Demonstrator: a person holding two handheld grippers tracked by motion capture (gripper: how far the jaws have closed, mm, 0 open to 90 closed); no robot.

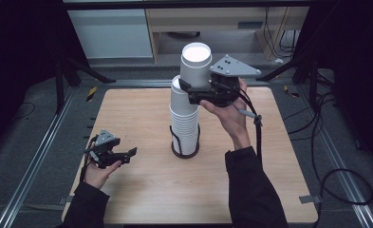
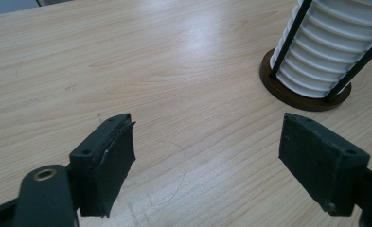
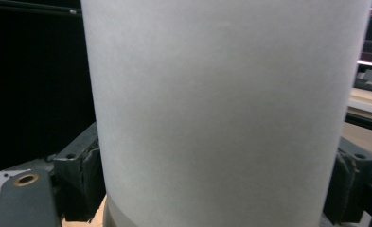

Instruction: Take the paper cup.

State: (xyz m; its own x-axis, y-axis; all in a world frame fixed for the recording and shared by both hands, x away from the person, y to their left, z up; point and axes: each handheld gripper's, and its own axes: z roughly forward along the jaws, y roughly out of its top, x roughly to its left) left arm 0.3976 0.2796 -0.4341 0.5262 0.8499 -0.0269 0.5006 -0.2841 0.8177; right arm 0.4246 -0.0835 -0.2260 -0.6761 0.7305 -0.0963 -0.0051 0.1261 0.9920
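Note:
A tall stack of white paper cups [image 1: 184, 124] stands in a black wire holder with a round dark base [image 1: 184, 153] at the middle of the wooden table [image 1: 146, 190]. Just above the stack's top, a single white cup [image 1: 196, 64] is held upright with my right gripper [image 1: 193, 86] shut on its lower wall. In the right gripper view the cup [image 3: 221, 109] sits between the two pads [image 3: 82, 175]. My left gripper [image 1: 128, 156] rests low at the table's left, open and holding nothing. The left gripper view shows the gripper [image 2: 207, 156] over bare wood, with the stack [image 2: 325, 47] off to the upper right.
Metal rails [image 1: 37, 156] run along both sides of the table. Black frame legs [image 1: 79, 66] stand at the back corners. A pale cabinet [image 1: 110, 33] and a desk lie beyond the far edge. Cables [image 1: 336, 180] trail on the floor at the right.

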